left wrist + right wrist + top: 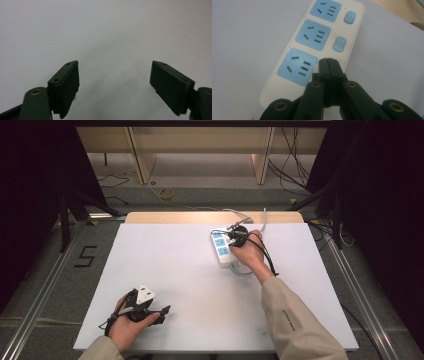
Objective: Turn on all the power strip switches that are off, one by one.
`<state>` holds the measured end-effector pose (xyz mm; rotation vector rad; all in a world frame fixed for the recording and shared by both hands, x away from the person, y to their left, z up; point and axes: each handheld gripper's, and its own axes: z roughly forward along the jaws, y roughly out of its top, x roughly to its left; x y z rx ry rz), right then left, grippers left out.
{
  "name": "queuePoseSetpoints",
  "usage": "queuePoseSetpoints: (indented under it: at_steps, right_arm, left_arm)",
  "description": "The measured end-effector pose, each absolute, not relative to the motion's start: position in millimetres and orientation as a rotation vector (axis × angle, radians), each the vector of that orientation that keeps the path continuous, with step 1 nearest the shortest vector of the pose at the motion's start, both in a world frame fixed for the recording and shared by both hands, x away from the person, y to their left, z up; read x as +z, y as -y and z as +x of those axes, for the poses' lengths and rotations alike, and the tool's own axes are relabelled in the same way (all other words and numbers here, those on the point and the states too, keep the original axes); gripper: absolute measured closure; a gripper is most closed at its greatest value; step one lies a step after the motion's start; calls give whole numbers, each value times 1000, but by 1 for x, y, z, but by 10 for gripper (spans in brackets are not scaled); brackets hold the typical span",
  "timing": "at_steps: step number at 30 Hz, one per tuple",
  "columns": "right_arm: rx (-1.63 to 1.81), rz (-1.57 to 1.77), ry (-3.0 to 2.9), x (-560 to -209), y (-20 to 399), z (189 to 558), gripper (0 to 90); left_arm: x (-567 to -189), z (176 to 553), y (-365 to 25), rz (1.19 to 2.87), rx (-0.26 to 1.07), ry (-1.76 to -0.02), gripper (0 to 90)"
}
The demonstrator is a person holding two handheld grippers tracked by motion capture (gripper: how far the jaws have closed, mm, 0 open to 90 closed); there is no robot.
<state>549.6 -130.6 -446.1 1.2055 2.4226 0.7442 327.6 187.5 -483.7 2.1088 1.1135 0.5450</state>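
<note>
A white power strip [222,251] with three blue sockets lies on the white table [170,270], right of centre toward the far side. My right gripper [235,234] hangs over it, jaws pressed together with nothing between them. In the right gripper view the strip [312,47] shows two blue switches [339,44]. There the right gripper [328,60] has its tips beside the nearest socket, and they hide that part of the strip. Whether they touch it I cannot tell. My left gripper [162,312] rests near the front left edge. Seen in its own view, the left gripper [115,75] is open over bare table.
The strip's white cable [250,217] runs off the table's far edge, where a strip of wood [200,216] shows. On the floor beyond lie loose cables [165,194], and a taped "5" [86,256] is at the left. Metal rails flank the table.
</note>
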Motion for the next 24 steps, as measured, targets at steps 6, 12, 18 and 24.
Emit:
queuePoseSetpoints:
  at_steps: [6,12,18,24]
  right_arm:
    - [730,1195,-2425,-446,128,550,900]
    - [731,1208,-2425,-447,128,550,900]
    - [723,1228,-2428,-446,128,551,900]
    - [735,1250,-2424,-447,129,552,900]
  left_arm:
    - [-484,328,-188,2109,544,-1114,234]
    - [-484,327,-188,2109,545,-1114,234]
    - [-484,327,-188,2109,544,-1115,234]
    - [-484,327,-187,2105,542,-1118,234]
